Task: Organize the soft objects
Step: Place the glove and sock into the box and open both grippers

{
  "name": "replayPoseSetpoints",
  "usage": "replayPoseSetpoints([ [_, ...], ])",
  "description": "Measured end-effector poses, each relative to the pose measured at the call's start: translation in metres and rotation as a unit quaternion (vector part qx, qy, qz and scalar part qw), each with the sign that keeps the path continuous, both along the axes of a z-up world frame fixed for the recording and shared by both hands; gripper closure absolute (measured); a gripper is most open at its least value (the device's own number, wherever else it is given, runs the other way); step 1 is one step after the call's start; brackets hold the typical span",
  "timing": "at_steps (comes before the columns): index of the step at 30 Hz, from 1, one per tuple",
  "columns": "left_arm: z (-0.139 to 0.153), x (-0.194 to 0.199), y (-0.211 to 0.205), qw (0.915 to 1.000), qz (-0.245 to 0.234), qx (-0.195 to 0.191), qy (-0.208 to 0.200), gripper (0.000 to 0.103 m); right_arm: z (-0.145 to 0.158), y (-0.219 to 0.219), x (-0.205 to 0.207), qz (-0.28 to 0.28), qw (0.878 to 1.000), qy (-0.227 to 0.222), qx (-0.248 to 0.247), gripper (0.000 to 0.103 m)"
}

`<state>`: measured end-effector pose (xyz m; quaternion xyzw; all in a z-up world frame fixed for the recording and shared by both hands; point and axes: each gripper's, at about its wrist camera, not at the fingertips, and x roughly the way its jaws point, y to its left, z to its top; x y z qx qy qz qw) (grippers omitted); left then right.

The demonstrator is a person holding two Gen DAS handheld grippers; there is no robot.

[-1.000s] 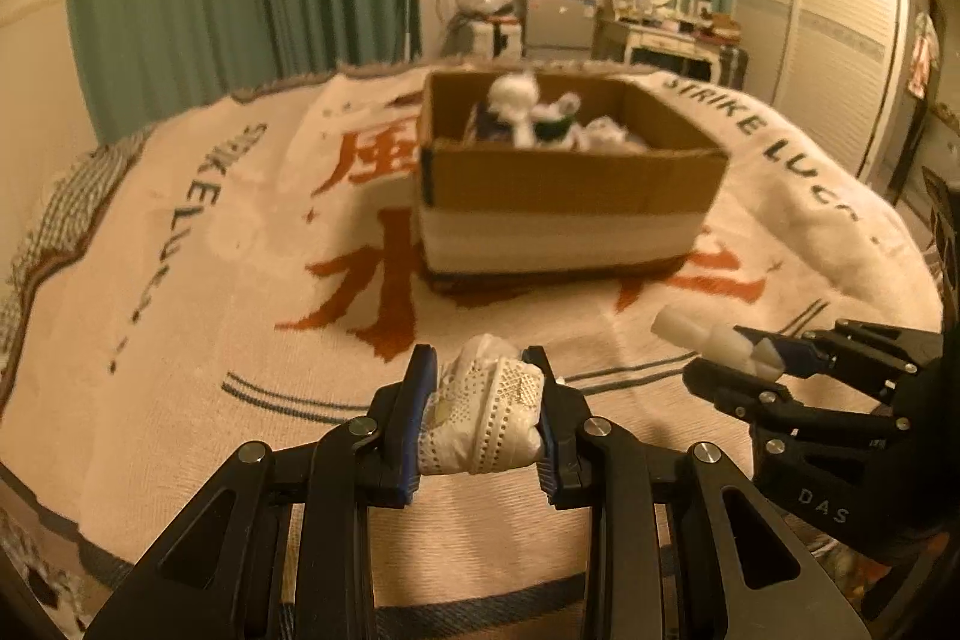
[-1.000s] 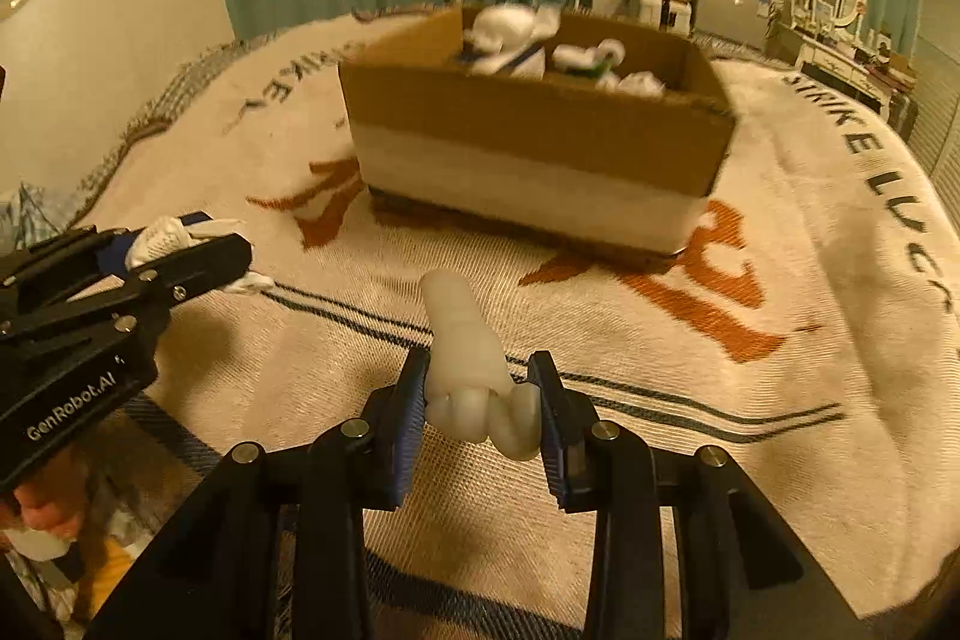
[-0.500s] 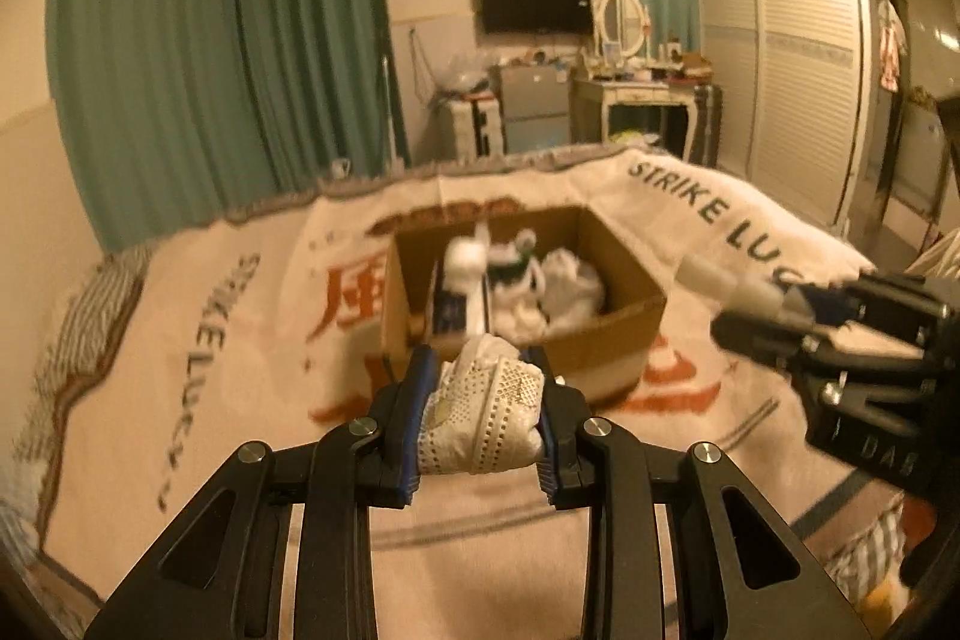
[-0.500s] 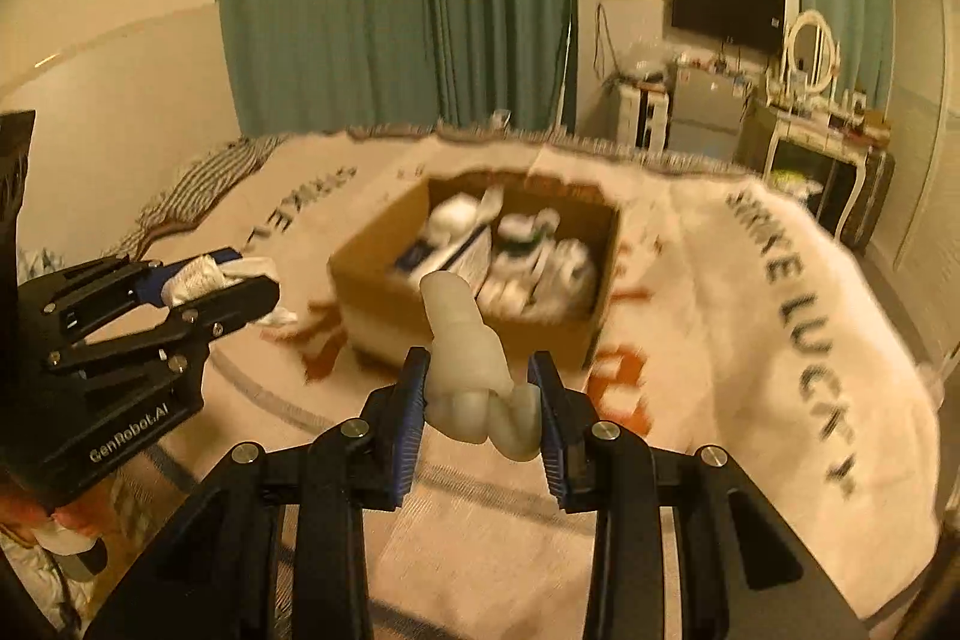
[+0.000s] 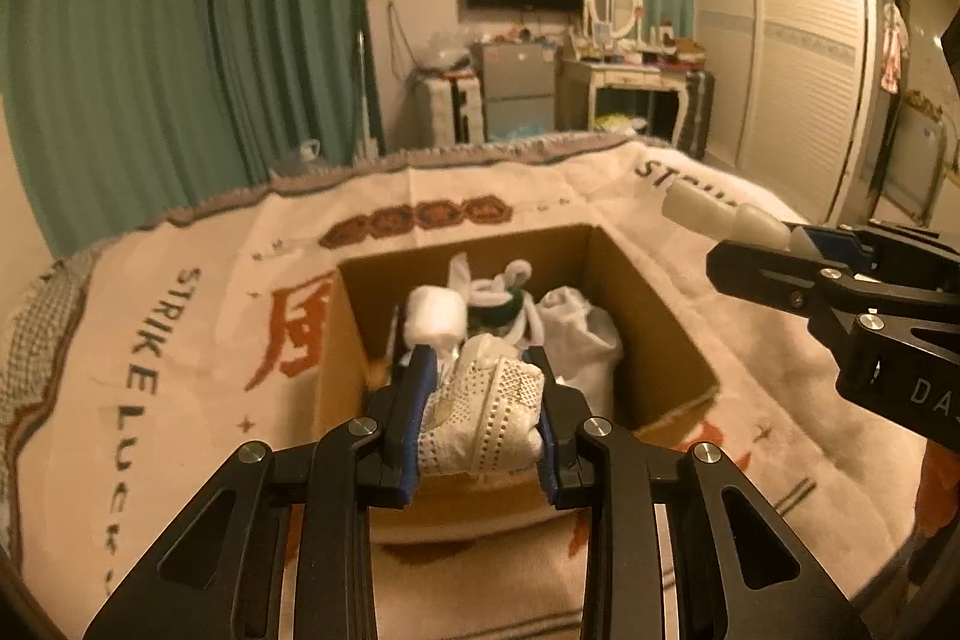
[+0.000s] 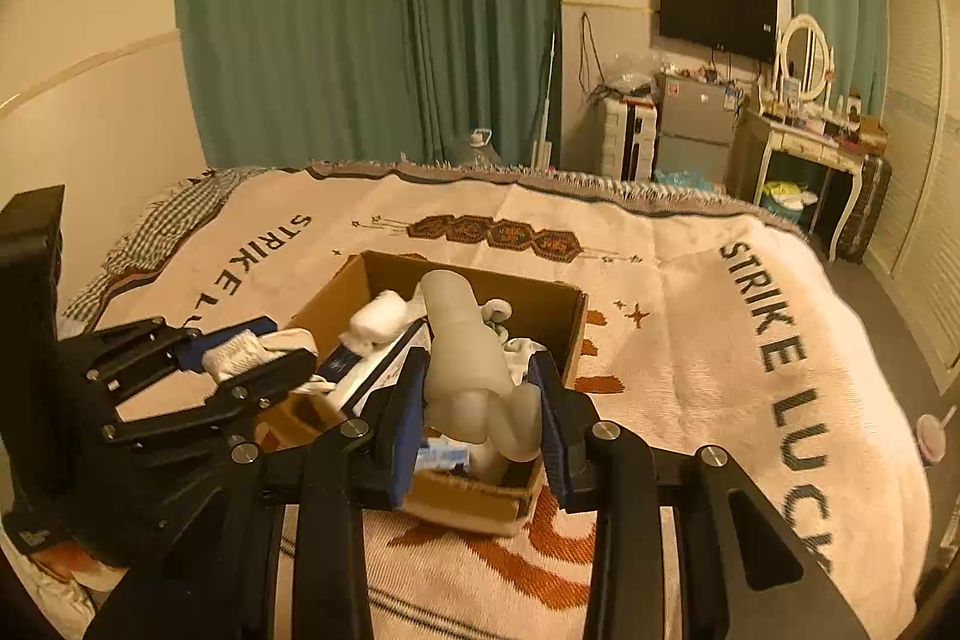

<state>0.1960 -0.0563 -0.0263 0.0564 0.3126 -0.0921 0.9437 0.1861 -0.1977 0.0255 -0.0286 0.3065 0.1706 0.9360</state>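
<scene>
grip in the left wrist view is firm: the left hand-held gripper [image 5: 483,415] is clamped on a white mesh shoe [image 5: 483,418] and held over the near edge of the cardboard box [image 5: 654,334] on the bed [image 5: 180,340], likely so the shoe can drop in among the white soft things [image 5: 576,322] already piled there. seen from the right wrist view, the right hand-held gripper [image 6: 480,400] is clamped on a pale rubbery toy [image 6: 471,370], also held above the box [image 6: 564,316] and probably for the same drop, with the left hand-held gripper [image 6: 252,355] just beside it carrying the shoe [image 6: 237,353].
</scene>
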Motion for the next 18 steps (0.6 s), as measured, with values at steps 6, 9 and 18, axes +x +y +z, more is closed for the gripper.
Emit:
replayPoseSetpoints([
  [6,-0.025,0.026,-0.007,0.9992,-0.019,-0.012,0.032,0.074,-0.026,0.004,0.039,-0.002,1.0,0.03,0.002,0.07],
  [9,-0.032,0.034,-0.009,0.9993,-0.02,-0.015,0.029,0.071,-0.035,0.006,0.054,-0.004,0.999,0.038,-0.002,0.07],
  [18,-0.032,0.043,0.003,0.9998,0.019,-0.007,-0.006,0.012,-0.049,0.01,0.082,-0.001,0.999,0.053,0.001,0.067],
])
